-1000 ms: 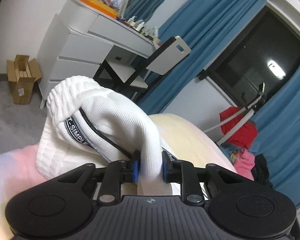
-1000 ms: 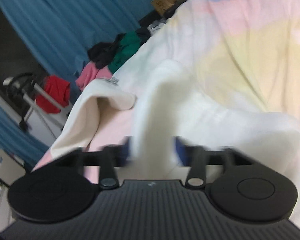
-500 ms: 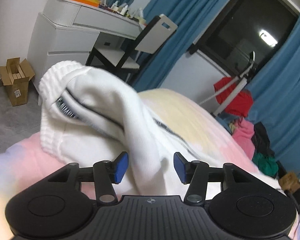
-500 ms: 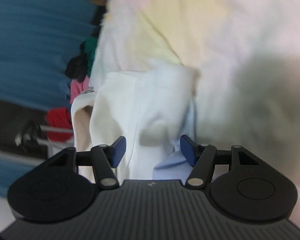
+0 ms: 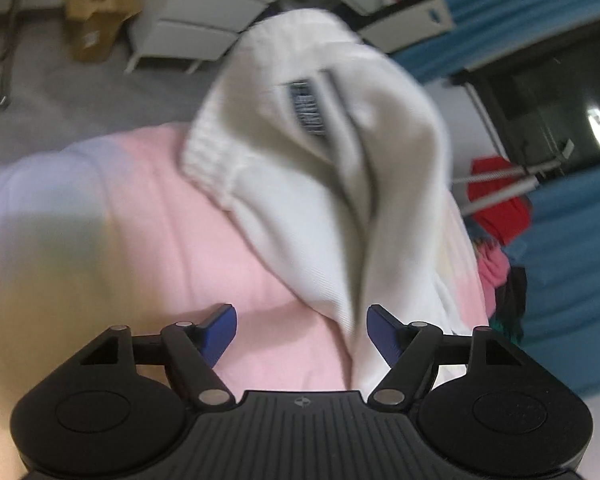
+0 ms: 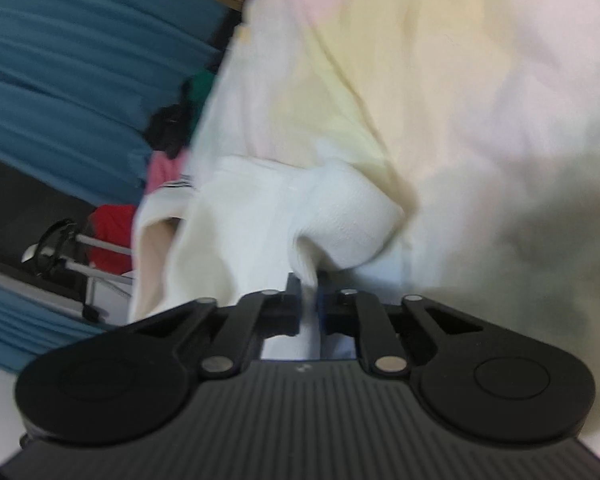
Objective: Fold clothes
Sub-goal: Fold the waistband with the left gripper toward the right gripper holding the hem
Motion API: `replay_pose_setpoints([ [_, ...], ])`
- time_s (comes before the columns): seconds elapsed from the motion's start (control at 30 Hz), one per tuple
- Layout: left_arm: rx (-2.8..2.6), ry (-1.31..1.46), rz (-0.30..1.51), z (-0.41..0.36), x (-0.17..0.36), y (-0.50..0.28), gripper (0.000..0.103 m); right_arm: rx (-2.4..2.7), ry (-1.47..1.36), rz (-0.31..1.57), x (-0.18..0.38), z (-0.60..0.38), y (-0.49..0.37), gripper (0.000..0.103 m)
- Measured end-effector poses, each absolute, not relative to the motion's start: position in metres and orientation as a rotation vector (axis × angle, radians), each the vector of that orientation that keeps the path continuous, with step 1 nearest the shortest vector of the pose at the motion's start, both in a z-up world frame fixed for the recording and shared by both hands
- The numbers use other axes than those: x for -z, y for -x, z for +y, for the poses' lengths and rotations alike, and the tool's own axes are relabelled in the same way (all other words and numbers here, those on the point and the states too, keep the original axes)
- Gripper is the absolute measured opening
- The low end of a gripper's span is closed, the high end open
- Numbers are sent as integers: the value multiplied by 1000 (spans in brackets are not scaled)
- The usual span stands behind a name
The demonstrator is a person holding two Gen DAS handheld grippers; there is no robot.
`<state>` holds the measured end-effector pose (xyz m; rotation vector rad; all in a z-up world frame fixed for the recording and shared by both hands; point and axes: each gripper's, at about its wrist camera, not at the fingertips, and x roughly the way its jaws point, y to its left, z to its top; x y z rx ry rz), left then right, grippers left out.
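A white ribbed garment [image 5: 324, 184] with a dark striped band lies bunched on the pastel bed sheet [image 5: 140, 216]. My left gripper [image 5: 302, 334] is open, its blue pads wide apart; a fold of the garment hangs by the right pad, not clamped. In the right wrist view my right gripper [image 6: 309, 296] is shut on a fold of the same white garment [image 6: 300, 208], which rises from between the pads and spreads over the sheet [image 6: 460, 80].
A white dresser [image 5: 204, 20], a chair [image 5: 412, 16] and a cardboard box [image 5: 96, 24] stand on the grey floor beyond the bed. Blue curtains [image 6: 60, 60], a red cloth on a rack [image 5: 496, 200] and a pile of clothes [image 6: 172, 136] lie at the bed's side.
My left gripper let go of the garment and opened wider, tilting down toward the bed. My right gripper opened half a second ago and has now shut on a fold of the garment.
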<state>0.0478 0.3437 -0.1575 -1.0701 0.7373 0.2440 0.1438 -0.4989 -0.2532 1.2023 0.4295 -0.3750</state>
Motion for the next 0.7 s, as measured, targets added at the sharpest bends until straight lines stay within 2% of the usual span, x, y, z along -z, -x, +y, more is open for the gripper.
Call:
replay_pose_setpoints([
  [0.23, -217, 1234, 614, 371, 178, -48, 78, 312, -1113, 226, 202, -482, -131, 8],
  [0.37, -199, 1298, 507, 386, 181, -40, 69, 315, -1077, 66, 172, -475, -106, 8],
  [0.47, -170, 1353, 531, 392, 185, -36, 68, 394, -1017, -37, 153, -479, -83, 7],
  [0.57, -150, 1402, 598, 391, 188, -33, 71, 544, -992, -58, 151, -488, -76, 7],
  [0.7, -157, 1402, 667, 389, 192, -34, 78, 628, -1093, 101, 183, -515, -82, 8],
])
